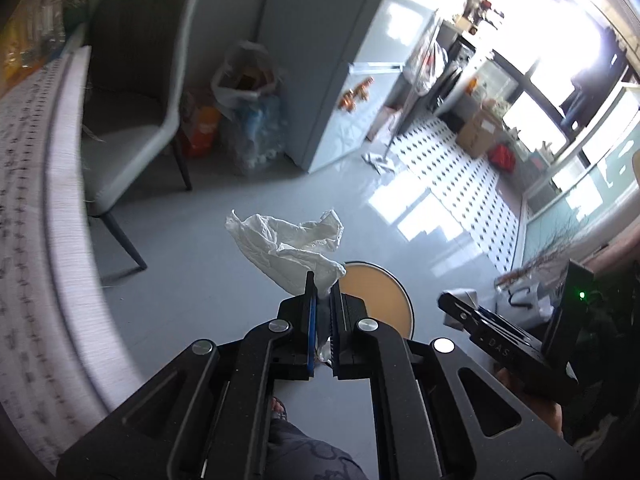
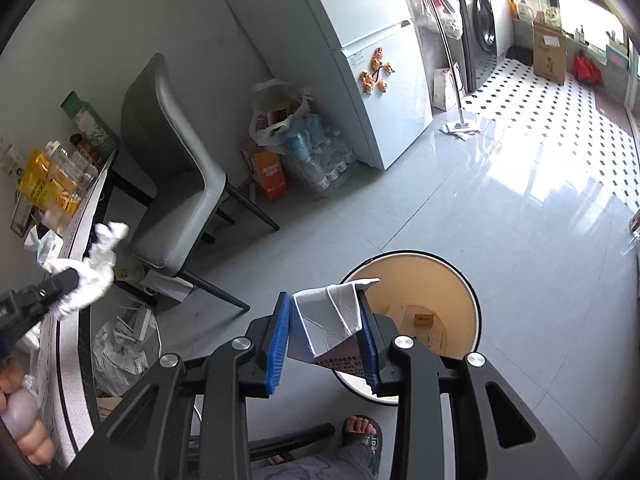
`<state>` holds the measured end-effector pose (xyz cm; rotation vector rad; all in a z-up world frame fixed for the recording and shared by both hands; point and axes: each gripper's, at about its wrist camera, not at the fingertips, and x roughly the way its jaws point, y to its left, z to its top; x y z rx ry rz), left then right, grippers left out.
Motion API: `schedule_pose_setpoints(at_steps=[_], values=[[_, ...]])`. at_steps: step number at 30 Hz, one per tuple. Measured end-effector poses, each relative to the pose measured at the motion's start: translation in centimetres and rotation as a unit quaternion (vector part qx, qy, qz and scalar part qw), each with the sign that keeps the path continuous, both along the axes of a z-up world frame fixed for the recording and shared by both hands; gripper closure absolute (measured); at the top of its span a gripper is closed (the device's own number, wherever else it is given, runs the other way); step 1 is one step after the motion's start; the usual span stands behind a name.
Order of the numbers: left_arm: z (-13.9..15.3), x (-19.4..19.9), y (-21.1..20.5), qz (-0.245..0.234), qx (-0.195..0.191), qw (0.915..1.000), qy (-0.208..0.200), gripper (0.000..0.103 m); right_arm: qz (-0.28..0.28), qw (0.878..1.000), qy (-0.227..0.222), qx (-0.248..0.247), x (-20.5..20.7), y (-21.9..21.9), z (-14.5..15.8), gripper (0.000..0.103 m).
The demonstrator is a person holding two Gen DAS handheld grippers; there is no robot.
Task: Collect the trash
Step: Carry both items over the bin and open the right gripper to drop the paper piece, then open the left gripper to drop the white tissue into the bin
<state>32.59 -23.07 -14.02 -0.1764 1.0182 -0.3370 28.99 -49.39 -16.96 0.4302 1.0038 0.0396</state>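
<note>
Right wrist view is showing a folded paper carton (image 2: 334, 322) being clamped by the right hand-held gripper (image 2: 326, 312) above the round trash bin (image 2: 472, 292), while the left hand-held gripper (image 1: 325, 292) is pinching a crumpled white tissue (image 1: 288, 248) beside the counter (image 1: 36, 200).

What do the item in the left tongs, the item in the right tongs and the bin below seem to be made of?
Tissue in the left tongs: soft white paper, crumpled and matte. Wrapper in the right tongs: creased foil-lined paper or carton, probably, grey inside with print. Bin: smooth, likely plastic, cream inside.
</note>
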Motion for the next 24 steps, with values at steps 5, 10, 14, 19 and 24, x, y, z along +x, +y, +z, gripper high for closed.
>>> schedule_pose_setpoints(at_steps=[5, 10, 14, 19, 24], values=[[-1.2, 0.8, -3.3, -0.028, 0.004, 0.9995, 0.012, 0.097, -0.029, 0.999, -0.003, 0.019, 0.6, -1.8, -1.8, 0.037], [-2.4, 1.3, -6.5, -0.055, 0.002, 0.9981, 0.028, 0.097, -0.051, 0.999, -0.01, 0.012, -0.6, -3.9, -1.7, 0.036], [-3.9, 1.8, -9.8, -0.085, 0.001, 0.9954, 0.043, 0.097, -0.083, 0.996, -0.012, 0.003, -2.7, -6.5, -1.1, 0.036], [-5.5, 2.3, -13.5, -0.113, -0.009, 0.992, 0.056, 0.097, -0.128, 0.992, -0.01, 0.002, -6.0, -9.8, -0.5, 0.036], [-6.7, 2.8, -16.1, -0.138, -0.011, 0.9881, 0.067, 0.097, -0.163, 0.987, 0.0, 0.002, -8.3, -12.1, -0.7, 0.035]])
